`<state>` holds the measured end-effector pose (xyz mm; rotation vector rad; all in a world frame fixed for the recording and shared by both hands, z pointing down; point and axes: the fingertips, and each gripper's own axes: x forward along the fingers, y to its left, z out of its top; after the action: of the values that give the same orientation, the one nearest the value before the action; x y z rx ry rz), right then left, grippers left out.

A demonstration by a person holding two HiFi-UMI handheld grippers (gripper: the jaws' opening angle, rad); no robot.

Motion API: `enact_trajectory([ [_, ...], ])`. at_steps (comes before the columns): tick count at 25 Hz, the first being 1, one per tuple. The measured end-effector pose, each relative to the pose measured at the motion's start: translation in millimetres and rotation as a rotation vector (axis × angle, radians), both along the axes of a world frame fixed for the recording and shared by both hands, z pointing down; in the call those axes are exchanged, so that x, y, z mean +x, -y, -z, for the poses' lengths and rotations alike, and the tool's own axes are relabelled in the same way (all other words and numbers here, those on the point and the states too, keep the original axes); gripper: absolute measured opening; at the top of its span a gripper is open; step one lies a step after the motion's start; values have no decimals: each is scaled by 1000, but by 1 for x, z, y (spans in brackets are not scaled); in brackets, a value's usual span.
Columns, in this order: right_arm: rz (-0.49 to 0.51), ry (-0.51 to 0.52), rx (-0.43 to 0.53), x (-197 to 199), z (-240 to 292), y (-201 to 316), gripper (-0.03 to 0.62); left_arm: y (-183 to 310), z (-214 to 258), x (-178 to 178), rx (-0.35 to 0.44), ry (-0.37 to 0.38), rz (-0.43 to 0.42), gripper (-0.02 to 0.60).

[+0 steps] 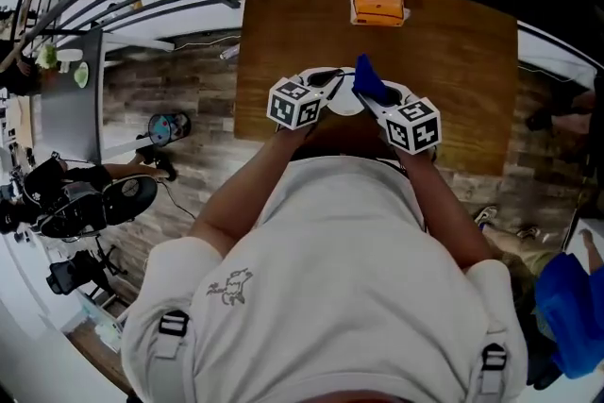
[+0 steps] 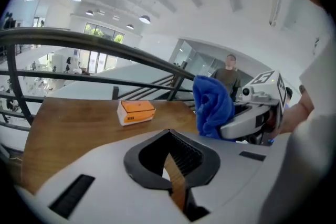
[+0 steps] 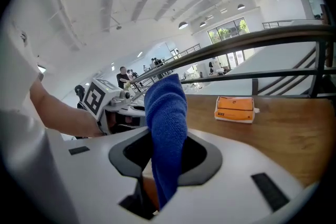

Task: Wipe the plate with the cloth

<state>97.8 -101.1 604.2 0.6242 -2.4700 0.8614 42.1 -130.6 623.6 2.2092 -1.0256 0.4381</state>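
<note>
**Hazards, nearest first.** The right gripper [image 3: 164, 162] has its fingers clamped on the lower end of the cloth [image 3: 167, 113]. Most of the fabric stands loose above and ahead of the fingertips. We judge that a grip on so little fabric could let the cloth slide out under wiping drag, or let the free end fold over and skate. The left gripper [image 2: 172, 160] has its fingers together with nothing visibly between them, so we judge the plate [image 1: 345, 105] to be unrestrained. A sideways stroke could push it across the table [image 1: 283, 24] toward the orange box [image 1: 377, 9], which lies well beyond both sets of fingertips.

**Appearance.** The plate shows only in the head view, as a small white shape between the two grippers' fingertips and partly covered by them. We cannot tell whether either gripper touches it. The cloth is deep blue, plush and bunched.
</note>
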Motion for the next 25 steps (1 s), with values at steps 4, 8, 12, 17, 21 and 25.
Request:
enact_trajectory([
  [4, -24, 30, 58, -3, 21, 0, 123, -2, 48, -17, 91, -41, 93, 6],
  [8, -75, 48, 123, -13, 42, -6, 123, -20, 89, -27, 201, -60, 124, 6],
  [12, -113, 53, 195, -33, 66, -24, 123, -45, 108, -35, 247, -87, 90, 6],
  [17, -175, 78, 259, -64, 87, -56, 123, -75, 126, -68, 254, -148, 75, 6],
  [21, -212, 99, 301, -95, 97, -94, 123, -109, 139, -99, 331, -77, 71, 6],
  [25, -239, 109, 321, -122, 98, -134, 123, -143, 142, -121, 366, -76, 63, 6],
])
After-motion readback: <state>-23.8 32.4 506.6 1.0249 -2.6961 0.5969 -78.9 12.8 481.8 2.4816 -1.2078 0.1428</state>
